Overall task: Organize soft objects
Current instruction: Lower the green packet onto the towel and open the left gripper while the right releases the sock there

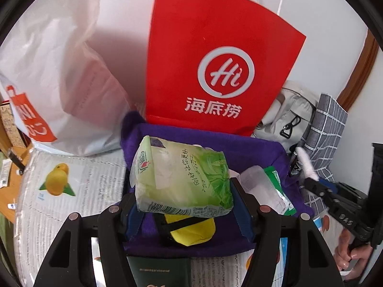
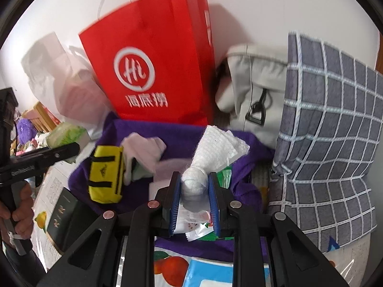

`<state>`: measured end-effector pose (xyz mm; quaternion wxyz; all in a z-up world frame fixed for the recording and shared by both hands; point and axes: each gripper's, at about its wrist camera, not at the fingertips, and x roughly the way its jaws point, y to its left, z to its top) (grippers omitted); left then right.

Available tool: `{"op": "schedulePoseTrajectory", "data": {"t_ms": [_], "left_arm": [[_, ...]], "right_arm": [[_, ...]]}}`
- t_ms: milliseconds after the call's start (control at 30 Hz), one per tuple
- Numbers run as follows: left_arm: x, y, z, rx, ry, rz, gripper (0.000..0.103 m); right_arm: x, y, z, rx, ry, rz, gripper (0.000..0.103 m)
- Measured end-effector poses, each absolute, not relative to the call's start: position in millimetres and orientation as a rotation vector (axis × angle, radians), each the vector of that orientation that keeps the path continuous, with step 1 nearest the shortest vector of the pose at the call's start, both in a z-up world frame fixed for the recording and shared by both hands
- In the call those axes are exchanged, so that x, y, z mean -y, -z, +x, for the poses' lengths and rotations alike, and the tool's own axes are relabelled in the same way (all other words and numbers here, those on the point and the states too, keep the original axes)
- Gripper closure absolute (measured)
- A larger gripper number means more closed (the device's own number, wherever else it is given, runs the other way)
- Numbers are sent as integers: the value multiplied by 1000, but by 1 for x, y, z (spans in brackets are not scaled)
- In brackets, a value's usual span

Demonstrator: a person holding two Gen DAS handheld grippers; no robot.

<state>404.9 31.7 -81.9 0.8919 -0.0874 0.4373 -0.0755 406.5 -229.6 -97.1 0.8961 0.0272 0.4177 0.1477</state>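
My left gripper is shut on a green tissue pack and holds it above a purple cloth and a yellow pouch. My right gripper is shut on a white crumpled cloth, held above the same purple cloth. The yellow pouch lies on the cloth's left part, beside a pale pink cloth. A green-edged packet lies on the cloth at right. The left gripper and tissue pack show at left in the right wrist view.
A red paper bag stands against the wall behind the cloth. A white plastic bag stands left of it. A beige bag and a grey checked pillow stand at right. A dark green booklet lies at the front.
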Motion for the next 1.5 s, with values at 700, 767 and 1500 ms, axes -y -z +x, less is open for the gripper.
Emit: {"op": "schedulePoseTrajectory", "data": {"t_ms": [700,767,1500], "left_arm": [[24,131,416,-1037,298,-146,40],[27,134,416,-1044,300,-140,39],[37,145,424,-1094,328,-141,36]], "right_arm": [[216,157,432,-1066,-286,29,80],[214,159,433,-1070,-286,27,80],[207,169,436,-1079,-282,-4,54]]}}
